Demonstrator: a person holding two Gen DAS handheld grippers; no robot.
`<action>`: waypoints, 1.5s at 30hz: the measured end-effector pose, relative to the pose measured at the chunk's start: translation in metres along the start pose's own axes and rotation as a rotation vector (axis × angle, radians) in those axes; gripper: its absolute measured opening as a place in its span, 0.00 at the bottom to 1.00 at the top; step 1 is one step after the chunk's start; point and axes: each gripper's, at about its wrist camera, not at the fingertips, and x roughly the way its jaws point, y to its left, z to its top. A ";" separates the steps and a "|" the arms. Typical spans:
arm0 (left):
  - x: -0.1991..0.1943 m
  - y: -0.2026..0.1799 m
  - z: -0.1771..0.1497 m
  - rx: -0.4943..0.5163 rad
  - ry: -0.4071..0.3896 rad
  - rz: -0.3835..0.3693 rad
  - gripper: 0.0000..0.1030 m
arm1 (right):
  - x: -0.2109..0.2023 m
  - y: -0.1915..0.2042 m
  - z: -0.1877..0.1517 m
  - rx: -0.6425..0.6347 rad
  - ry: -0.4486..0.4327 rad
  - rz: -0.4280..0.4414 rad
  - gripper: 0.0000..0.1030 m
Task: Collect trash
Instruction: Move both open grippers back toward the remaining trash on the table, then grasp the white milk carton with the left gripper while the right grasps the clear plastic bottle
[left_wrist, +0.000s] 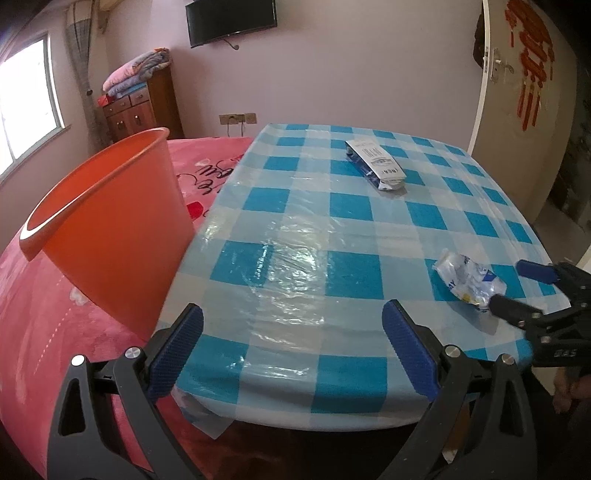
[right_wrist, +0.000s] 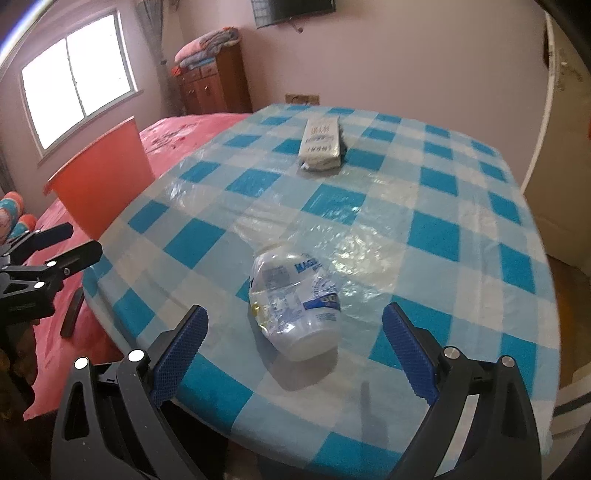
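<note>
A crushed clear plastic bottle (right_wrist: 293, 306) with a blue-and-white label lies on the blue-checked table (right_wrist: 424, 229) near its front edge. My right gripper (right_wrist: 295, 332) is open, its jaws on either side of the bottle's near end without touching it. The bottle (left_wrist: 467, 282) and right gripper (left_wrist: 517, 284) also show in the left wrist view. A flat white-and-blue carton (left_wrist: 376, 168) lies farther back on the table; it shows in the right wrist view too (right_wrist: 322, 144). My left gripper (left_wrist: 291, 343) is open and empty at the table's front edge. An orange bin (left_wrist: 110, 221) stands left of the table.
The bin rests on a bed with a red blanket (left_wrist: 37, 332) that abuts the table's left side. A white door (left_wrist: 517, 92) is at the right. A wooden dresser (left_wrist: 144, 107) stands by the back wall. My left gripper (right_wrist: 66, 243) shows at the left of the right wrist view.
</note>
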 end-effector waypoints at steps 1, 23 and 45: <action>0.001 -0.001 0.001 0.000 0.004 -0.006 0.95 | 0.002 0.000 0.000 -0.005 0.003 0.003 0.92; 0.059 -0.051 0.055 0.068 0.052 -0.099 0.95 | 0.038 -0.007 0.002 -0.105 0.023 -0.029 0.91; 0.200 -0.108 0.161 0.019 0.130 -0.083 0.95 | 0.039 -0.017 0.006 -0.110 -0.015 -0.016 0.92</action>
